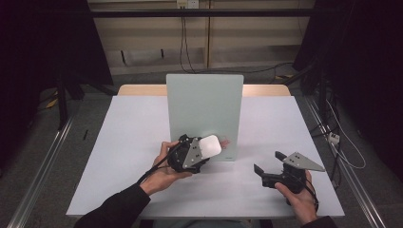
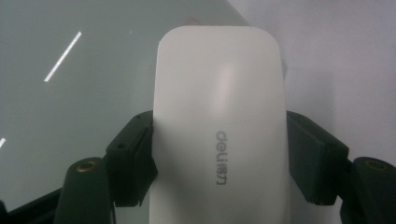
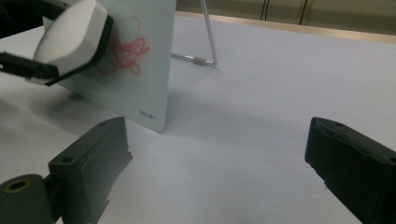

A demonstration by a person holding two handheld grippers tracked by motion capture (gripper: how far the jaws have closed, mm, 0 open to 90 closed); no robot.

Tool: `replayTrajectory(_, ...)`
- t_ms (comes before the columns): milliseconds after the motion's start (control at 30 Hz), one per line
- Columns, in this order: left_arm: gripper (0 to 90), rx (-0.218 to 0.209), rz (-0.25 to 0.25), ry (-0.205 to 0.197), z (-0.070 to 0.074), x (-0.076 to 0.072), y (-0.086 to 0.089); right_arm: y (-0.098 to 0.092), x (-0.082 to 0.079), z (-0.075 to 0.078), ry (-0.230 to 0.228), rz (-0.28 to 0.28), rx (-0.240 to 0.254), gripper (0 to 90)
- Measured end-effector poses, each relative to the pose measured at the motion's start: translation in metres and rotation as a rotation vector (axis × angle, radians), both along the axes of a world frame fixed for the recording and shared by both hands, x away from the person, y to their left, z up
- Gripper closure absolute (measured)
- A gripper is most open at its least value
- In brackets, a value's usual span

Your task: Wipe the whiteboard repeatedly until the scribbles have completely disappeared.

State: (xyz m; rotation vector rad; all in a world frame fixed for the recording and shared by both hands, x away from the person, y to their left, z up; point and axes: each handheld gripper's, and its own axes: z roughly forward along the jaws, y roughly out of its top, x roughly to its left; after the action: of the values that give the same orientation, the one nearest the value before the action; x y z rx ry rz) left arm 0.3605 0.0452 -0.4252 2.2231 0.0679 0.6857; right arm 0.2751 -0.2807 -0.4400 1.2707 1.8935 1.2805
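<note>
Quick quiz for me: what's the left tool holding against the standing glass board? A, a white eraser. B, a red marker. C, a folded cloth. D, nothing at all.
A: the left tool is shut on a white eraser, its black pads pressing both sides, and the eraser sits by the red scribble on the board.

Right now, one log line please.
left tongs: shut on eraser | eraser at red scribble on whiteboard | right tongs: open, idle
</note>
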Motion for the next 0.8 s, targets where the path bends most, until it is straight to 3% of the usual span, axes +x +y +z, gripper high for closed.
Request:
replayTrajectory(267, 31.2, 0.061, -0.035, 0.035, -0.014, -0.005, -0.005, 0.000, 0.000, 0.000, 0.000, -0.001, 0.000, 6.0)
replayTrajectory(367, 31.2, 0.063, -0.040, 0.047, -0.014, -0.005, -0.006, 0.000, 0.000, 0.000, 0.000, 0.000, 0.000, 6.1)
replayTrajectory(533, 31.2, 0.020, -0.027, 0.049, -0.005, 0.000, -0.004, 0.000, 0.000, 0.000, -0.001, -0.001, 0.000, 6.0)
replayTrajectory(800, 31.2, -0.076, 0.023, 0.007, 0.032, 0.015, -0.001, 0.000, 0.000, 0.000, 0.000, -0.001, 0.000, 6.1)
